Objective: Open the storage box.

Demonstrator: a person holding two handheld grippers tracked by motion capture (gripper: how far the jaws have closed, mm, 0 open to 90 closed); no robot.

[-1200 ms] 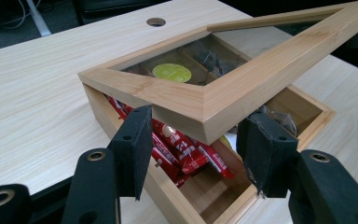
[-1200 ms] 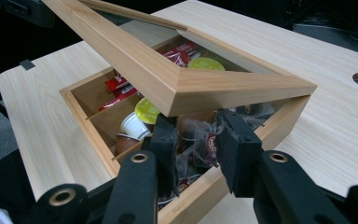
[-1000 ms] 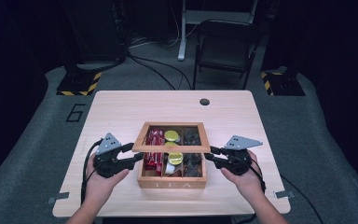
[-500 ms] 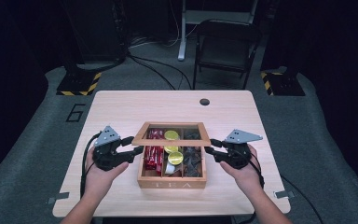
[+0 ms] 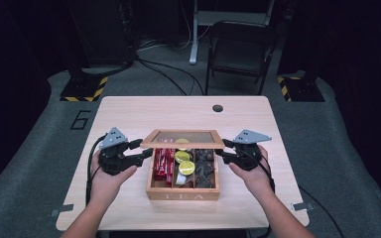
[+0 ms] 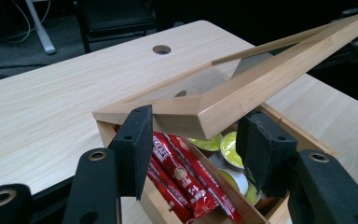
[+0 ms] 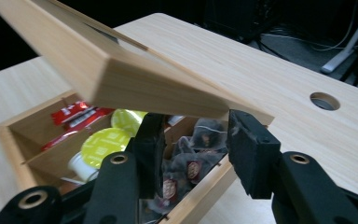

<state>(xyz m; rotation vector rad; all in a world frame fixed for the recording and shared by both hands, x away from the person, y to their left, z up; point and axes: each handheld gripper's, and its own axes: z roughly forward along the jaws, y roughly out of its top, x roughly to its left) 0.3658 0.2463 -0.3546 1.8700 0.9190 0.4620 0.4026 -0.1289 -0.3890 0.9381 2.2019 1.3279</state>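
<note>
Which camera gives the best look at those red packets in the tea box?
The left gripper view: the red packets lie close up, printing visible. The high view shows them small, in the box's left compartment. The right gripper view catches their ends under the raised lid.

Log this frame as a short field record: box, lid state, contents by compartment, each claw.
box: wooden tea box on the table, front marked TEA
lid: glass-paned lid raised at the front, tilted over the box
left compartment: red sachets
middle compartment: yellow-topped capsules
right compartment: dark tea bags
left claw: open, jaws on either side of the lid's left corner
right claw: open, at the lid's right corner
</note>
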